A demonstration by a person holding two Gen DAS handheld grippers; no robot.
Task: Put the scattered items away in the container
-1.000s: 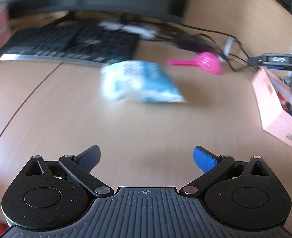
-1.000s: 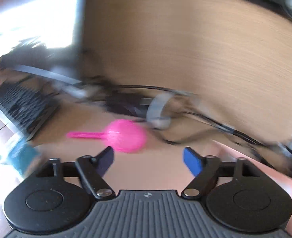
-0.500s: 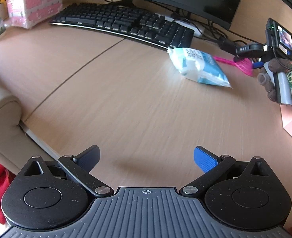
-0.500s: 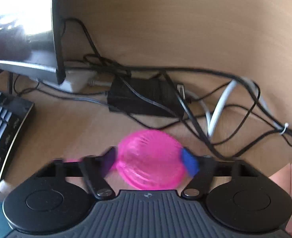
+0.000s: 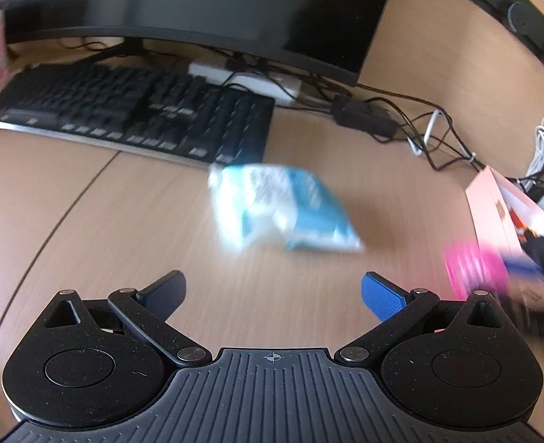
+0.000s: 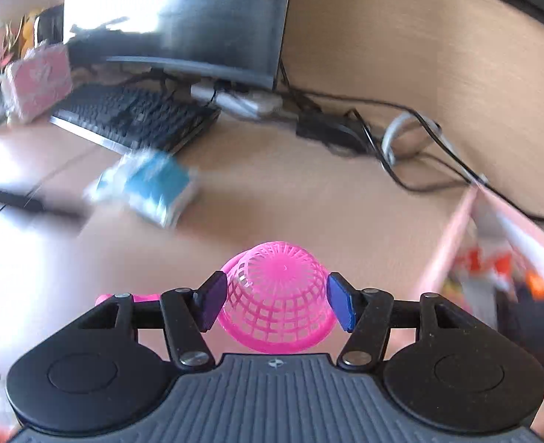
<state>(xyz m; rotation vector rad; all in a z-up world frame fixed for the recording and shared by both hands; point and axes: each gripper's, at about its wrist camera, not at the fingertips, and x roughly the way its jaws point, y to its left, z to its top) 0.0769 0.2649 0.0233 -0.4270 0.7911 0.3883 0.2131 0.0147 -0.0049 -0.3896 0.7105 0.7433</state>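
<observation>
A: While that right gripper (image 6: 273,301) hangs over the desk (image 6: 308,199), look at what it has got — the pink strainer (image 6: 277,302), mesh dome facing us, both blue pads pressed on its sides. Clamped tight!

B: And the handle pokes out left, behind the near finger. Strainer is clear of the wood, just left of the pink box (image 6: 452,236), whose open side shows a jumble too blurred to name.

A: Over on the other side, the left gripper (image 5: 273,293) — jaws wide apart, nothing between them, bare desk underneath.

B: Right ahead of it lies the wipes pack (image 5: 283,214), blue and white, flat on the desk and smeared by blur. It sits just in front of the keyboard (image 5: 135,114), near its right end.

A: Monitor (image 5: 205,7) looms behind the keyboard, cables (image 5: 430,129) tangled off to the right of it.

B: And at the right edge of the left view, a pink smear in front of the box — that's the strainer, carried by the right gripper, box directly behind it.

A: Whether it is over the rim, I cannot tell.
</observation>
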